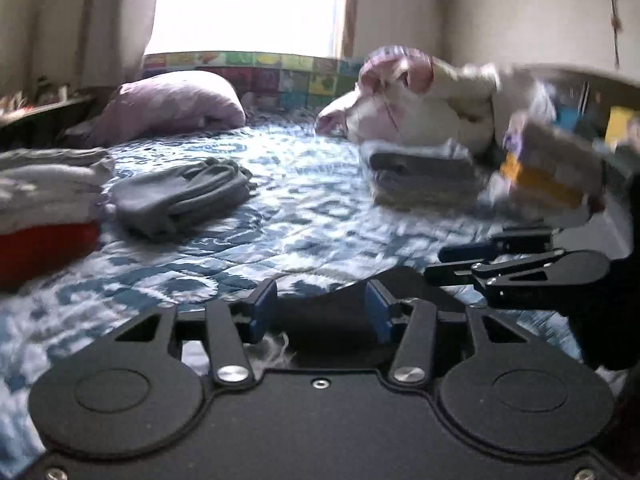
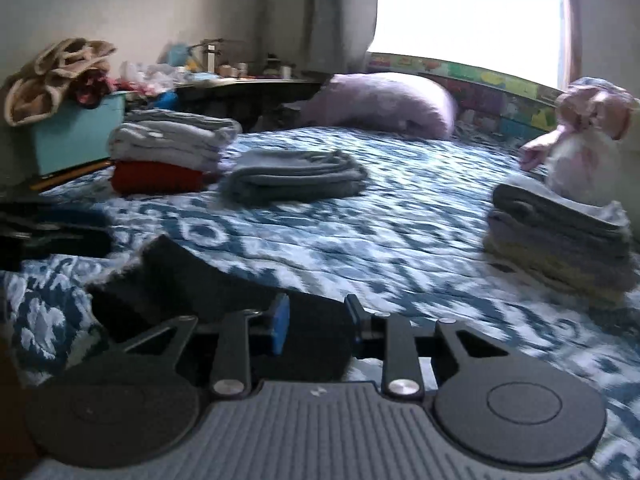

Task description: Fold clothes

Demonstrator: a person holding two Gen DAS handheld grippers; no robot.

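Note:
A black garment [image 1: 332,320] lies on the blue-and-white patterned bed [image 1: 304,208], right in front of both grippers. My left gripper [image 1: 320,308] is open, with the black cloth between its blue pads [image 1: 262,312]. My right gripper [image 2: 316,322] is open too, its pads [image 2: 280,324] on either side of the same black garment [image 2: 224,284]. The right gripper also shows at the right of the left wrist view [image 1: 520,268]. Both frames are blurred by motion.
A folded grey garment [image 1: 180,196] lies mid-bed. A stack of grey clothes on a red one [image 2: 164,152] stands at the left, another folded stack [image 2: 560,240] at the right under a pink-white bundle [image 2: 580,140]. A purple pillow [image 2: 384,104] lies by the window.

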